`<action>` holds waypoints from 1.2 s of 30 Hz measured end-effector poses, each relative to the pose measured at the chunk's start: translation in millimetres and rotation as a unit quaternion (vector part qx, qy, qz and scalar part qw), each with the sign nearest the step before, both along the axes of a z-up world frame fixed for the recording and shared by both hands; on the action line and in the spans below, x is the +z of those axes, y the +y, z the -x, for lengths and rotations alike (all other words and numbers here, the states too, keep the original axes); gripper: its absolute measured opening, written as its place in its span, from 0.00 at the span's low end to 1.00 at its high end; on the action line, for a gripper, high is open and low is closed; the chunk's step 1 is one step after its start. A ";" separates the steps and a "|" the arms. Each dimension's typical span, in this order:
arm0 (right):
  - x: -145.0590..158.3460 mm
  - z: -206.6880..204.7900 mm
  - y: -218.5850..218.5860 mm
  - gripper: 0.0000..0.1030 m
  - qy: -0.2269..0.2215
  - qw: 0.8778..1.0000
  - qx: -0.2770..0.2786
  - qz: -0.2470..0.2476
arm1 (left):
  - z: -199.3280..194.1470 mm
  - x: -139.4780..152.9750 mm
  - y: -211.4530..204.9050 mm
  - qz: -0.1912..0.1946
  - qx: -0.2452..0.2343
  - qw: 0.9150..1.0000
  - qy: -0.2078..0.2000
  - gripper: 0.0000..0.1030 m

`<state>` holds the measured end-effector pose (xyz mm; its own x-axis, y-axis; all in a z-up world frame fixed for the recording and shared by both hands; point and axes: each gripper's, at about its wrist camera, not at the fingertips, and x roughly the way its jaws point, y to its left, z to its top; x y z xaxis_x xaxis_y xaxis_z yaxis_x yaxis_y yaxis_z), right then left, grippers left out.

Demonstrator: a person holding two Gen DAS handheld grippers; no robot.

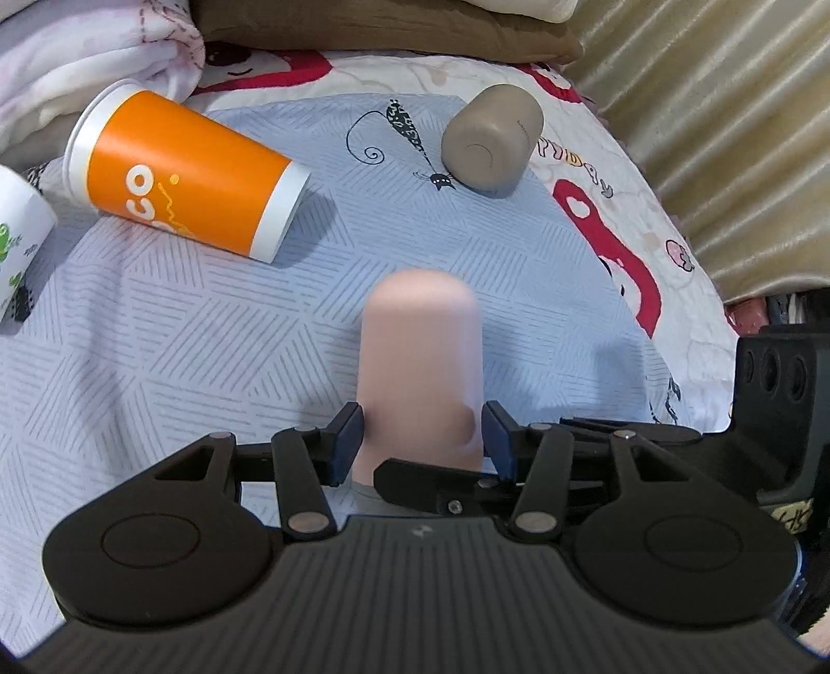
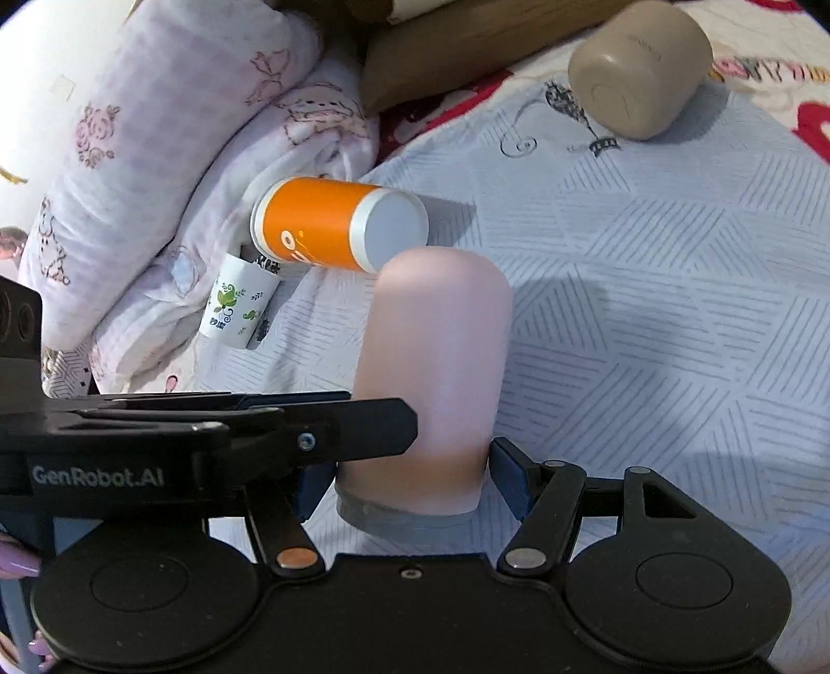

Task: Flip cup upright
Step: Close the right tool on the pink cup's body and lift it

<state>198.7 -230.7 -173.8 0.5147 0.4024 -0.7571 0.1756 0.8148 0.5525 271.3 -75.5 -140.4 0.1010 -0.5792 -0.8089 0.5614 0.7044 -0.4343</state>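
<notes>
A pale pink cup (image 1: 420, 357) sits between the fingers of both grippers, its closed rounded end pointing away from me and its rim end toward the cameras. My left gripper (image 1: 423, 438) is shut on the pink cup near its rim end. My right gripper (image 2: 410, 479) is shut on the same pink cup (image 2: 436, 373) from another side; the left gripper's finger (image 2: 290, 430) crosses in front of it. An orange paper cup (image 1: 181, 173) lies on its side at the far left. A beige cup (image 1: 490, 137) lies tipped at the far right.
A white cup with green leaf print (image 1: 18, 249) lies at the left edge, also in the right wrist view (image 2: 236, 303). All rest on a pale blue patterned cloth (image 1: 181, 363) over a bed. Folded blankets (image 2: 171, 129) and a brown cushion (image 1: 389, 26) line the back; a curtain (image 1: 726, 129) hangs right.
</notes>
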 end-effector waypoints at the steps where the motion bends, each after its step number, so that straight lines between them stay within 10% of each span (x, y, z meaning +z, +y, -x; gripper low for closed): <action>1: -1.0 -0.5 -0.5 0.71 0.003 1.000 -0.002 -0.004 | -1.6 -0.2 -0.5 0.000 -0.001 1.000 0.001 0.47; 9: -27.1 -2.4 -11.2 0.72 0.054 0.988 -0.032 -0.141 | -8.4 10.1 -7.2 0.014 -0.027 0.999 -0.013 0.47; 14: -26.3 -2.2 -4.9 0.73 0.047 0.988 -0.033 -0.143 | -12.8 7.7 -1.5 0.019 -0.008 1.000 -0.001 0.47; 23: 9.8 10.1 -0.3 0.87 0.039 0.997 0.061 -0.031 | -4.2 12.2 29.1 0.048 0.087 0.995 0.002 0.50; 28: 55.3 27.7 -10.0 0.87 -0.052 0.989 0.130 0.045 | 23.4 44.3 52.8 0.036 0.139 0.989 -0.030 0.50; 32: 82.1 31.7 -12.0 0.87 -0.125 0.956 0.212 0.162 | 46.0 52.3 71.5 0.074 0.198 0.977 -0.004 0.51; 36: 99.6 28.7 -9.5 0.87 -0.212 0.873 0.334 0.283 | 73.3 38.2 78.6 0.120 0.247 0.961 0.044 0.51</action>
